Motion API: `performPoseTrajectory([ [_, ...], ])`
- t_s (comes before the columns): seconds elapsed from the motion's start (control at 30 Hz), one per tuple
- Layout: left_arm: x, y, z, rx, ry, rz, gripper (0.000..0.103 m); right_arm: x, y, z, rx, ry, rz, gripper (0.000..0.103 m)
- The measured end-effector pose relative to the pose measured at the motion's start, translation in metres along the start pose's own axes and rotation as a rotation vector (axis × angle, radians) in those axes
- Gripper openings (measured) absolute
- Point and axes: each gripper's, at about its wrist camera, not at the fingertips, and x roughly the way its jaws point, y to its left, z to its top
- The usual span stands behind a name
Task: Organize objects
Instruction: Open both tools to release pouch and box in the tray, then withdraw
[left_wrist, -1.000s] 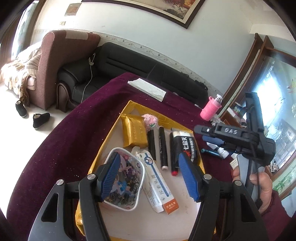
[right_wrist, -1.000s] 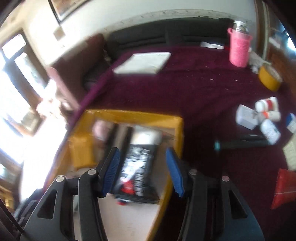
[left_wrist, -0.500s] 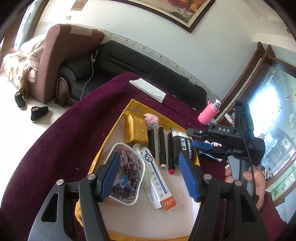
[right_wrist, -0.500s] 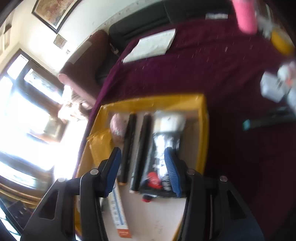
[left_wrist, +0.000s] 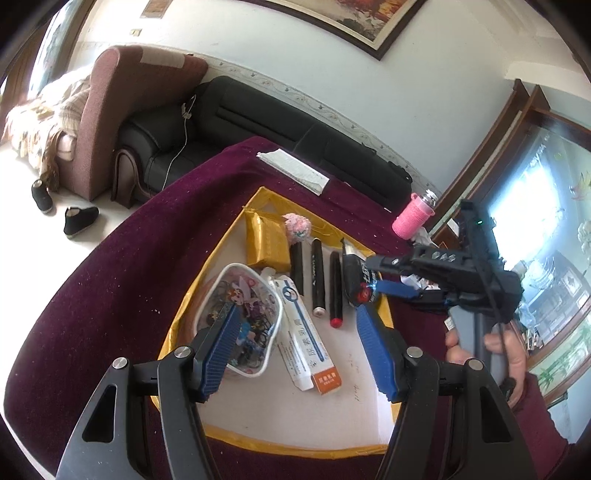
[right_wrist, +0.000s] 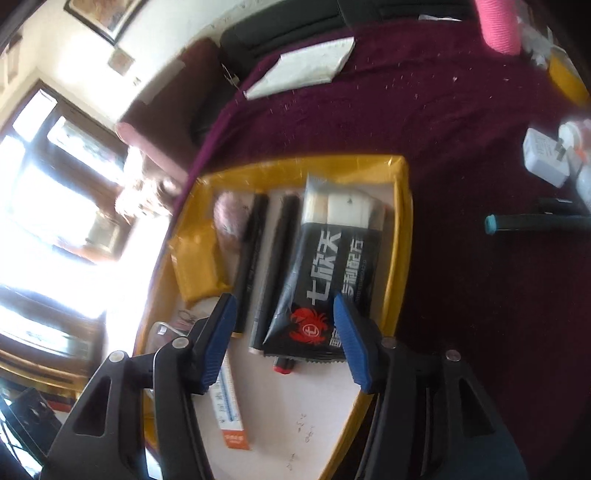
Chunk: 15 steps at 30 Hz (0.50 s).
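While a maroon tablecloth (left_wrist: 110, 295) fills most of both views, the yellow-rimmed tray (left_wrist: 258, 434) sits at frame centre, holding the gathered objects. Lower left in the left wrist view, the left gripper (left_wrist: 299, 350) hovers above the tray with its jaws spread wide and nothing between them. At right of that view the right gripper (left_wrist: 369, 275) reaches over the tray's right edge; in its own view (right_wrist: 284, 328) its blue pads stand apart, empty, above the black snack packet (right_wrist: 332, 273). That packet lies along the tray's right side, beside two black markers (right_wrist: 275, 258). Left of them lie a gold pouch (left_wrist: 267, 242), a clear case (left_wrist: 242, 310) and a toothpaste box (left_wrist: 306, 339). A teal-capped pen (right_wrist: 535, 222) lies on the cloth, middle right
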Motion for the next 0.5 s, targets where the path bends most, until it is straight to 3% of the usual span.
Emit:
performPoseTrajectory([
  [0.07,-0.002,-0.012,0.000,0.025,0.010,-0.001,0.060,-0.027,-0.003,-0.002,-0.018,-0.038,0.022,0.054],
  [0.13,-0.005,-0.028,-0.002,0.056,0.014,-0.026,0.063,-0.062,-0.014,-0.008,-0.052,-0.095,-0.011,0.054],
  [0.2,-0.006,-0.048,-0.007,0.090,0.017,-0.048,0.069,-0.097,-0.038,-0.017,-0.070,-0.149,-0.088,0.054],
  [0.4,0.009,-0.109,-0.030,0.187,0.112,-0.156,0.069,-0.182,-0.143,-0.061,0.017,-0.269,-0.355,0.054],
  [0.5,0.013,-0.141,-0.038,0.229,0.180,-0.209,0.069,-0.214,-0.183,-0.083,0.098,-0.293,-0.362,0.054],
])
